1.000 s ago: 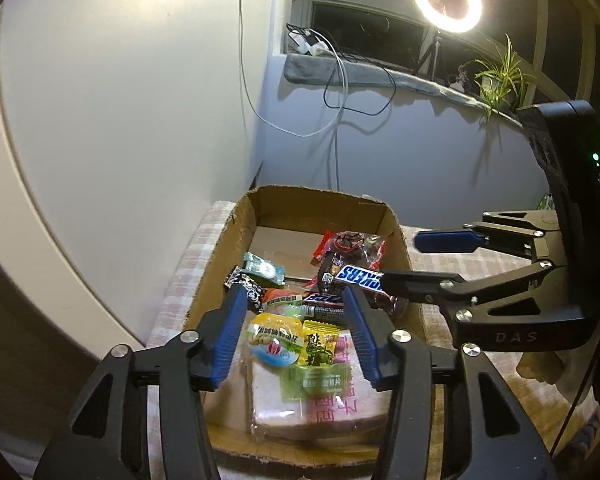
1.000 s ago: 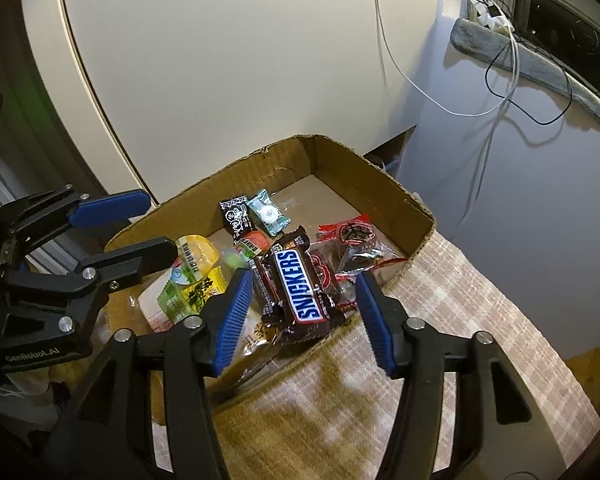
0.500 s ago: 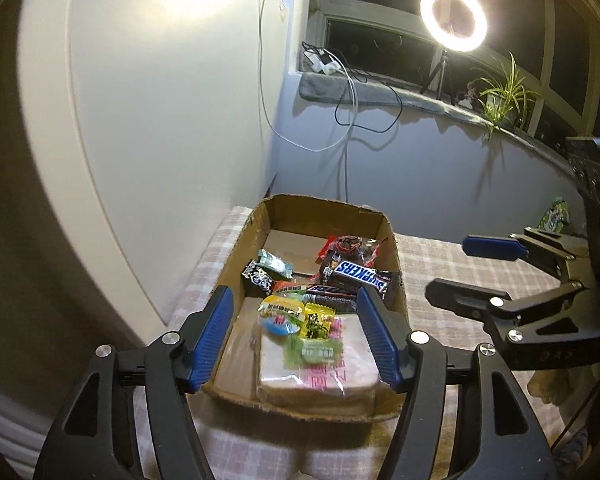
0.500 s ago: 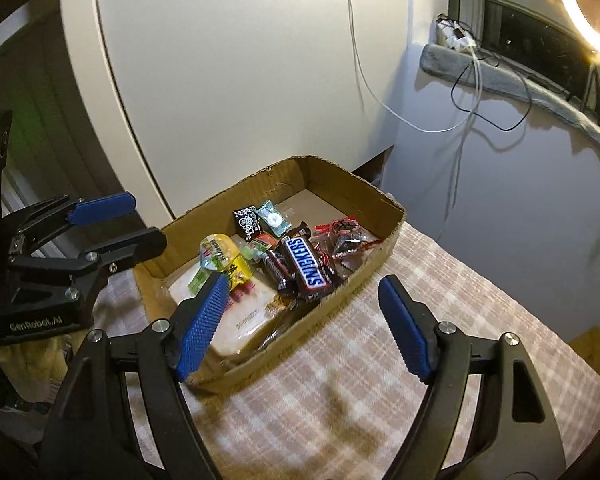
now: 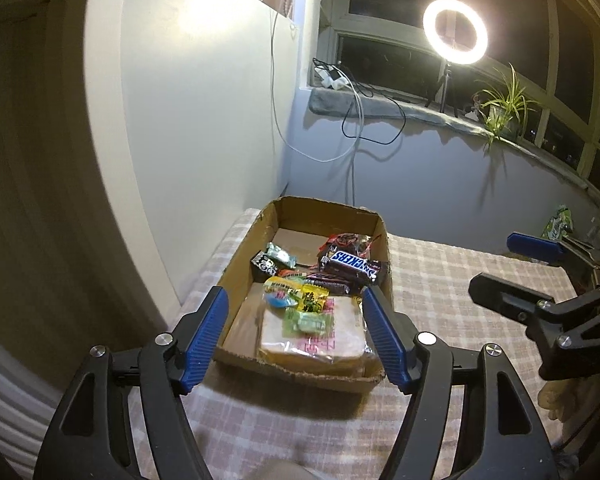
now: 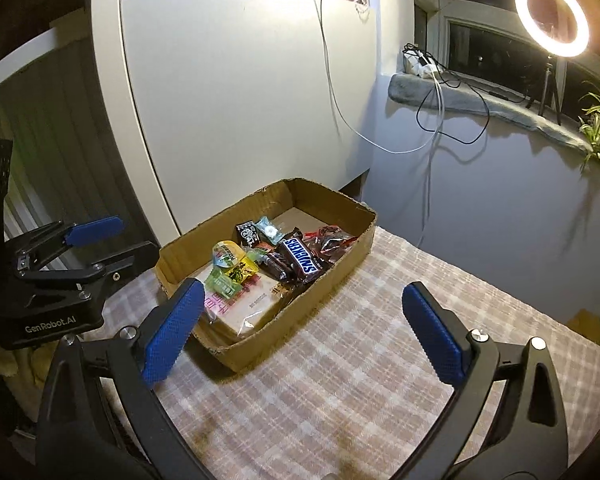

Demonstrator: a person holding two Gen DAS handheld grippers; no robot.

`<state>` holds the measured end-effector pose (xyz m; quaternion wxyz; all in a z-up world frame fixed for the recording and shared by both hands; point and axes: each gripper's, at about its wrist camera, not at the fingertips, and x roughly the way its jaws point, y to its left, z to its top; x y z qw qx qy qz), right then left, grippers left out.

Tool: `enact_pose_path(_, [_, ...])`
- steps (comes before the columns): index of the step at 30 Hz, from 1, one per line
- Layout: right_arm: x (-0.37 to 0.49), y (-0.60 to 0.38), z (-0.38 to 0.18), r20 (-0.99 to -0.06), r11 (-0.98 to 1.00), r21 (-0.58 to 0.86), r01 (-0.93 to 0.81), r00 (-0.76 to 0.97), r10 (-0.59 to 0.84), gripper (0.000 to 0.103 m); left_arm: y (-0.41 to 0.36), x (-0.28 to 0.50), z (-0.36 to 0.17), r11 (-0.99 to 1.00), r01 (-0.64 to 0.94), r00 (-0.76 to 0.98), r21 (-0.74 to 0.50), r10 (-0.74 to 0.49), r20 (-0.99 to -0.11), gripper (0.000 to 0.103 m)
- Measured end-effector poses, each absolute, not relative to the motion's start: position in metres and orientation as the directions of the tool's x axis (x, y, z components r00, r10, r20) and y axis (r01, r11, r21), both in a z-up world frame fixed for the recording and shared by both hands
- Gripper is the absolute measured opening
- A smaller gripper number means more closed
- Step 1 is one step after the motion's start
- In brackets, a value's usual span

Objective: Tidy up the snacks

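Note:
A shallow cardboard box (image 5: 296,374) (image 6: 332,276) stands on the checked tablecloth and holds several snacks: a Snickers bar (image 5: 354,265) (image 6: 303,261), a large flat wrapped pack (image 5: 312,338) (image 6: 240,308), a round jelly cup (image 5: 278,294) (image 6: 226,254), a yellow sachet (image 5: 314,298) and small candies at the back. My left gripper (image 5: 296,338) is open and empty, just in front of the box. My right gripper (image 6: 304,328) is open and empty, held back from the box's right side; it also shows at the right of the left wrist view (image 5: 508,268).
The checked tablecloth (image 6: 360,380) spreads in front and to the right of the box. A white cabinet panel (image 6: 240,100) stands behind the box. A ring light (image 5: 455,32), cables and a plant (image 5: 504,108) sit on the window sill. A green packet (image 5: 556,228) lies far right.
Both grippers have pulled back and up from the box. The right gripper has opened wider and moved away from the Snickers bar, which stays in the box.

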<state>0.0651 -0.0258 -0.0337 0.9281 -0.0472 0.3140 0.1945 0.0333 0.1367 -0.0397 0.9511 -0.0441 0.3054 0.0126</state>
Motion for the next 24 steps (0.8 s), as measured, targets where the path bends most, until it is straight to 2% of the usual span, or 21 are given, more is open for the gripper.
enact_pose_path(24, [0.049, -0.037, -0.031, -0.592, 0.927, 0.034, -0.373, 0.740, 0.319, 0.101, 0.127, 0.018, -0.034, 0.996, -0.075, 0.830, -0.042, 0.039, -0.556, 0.075])
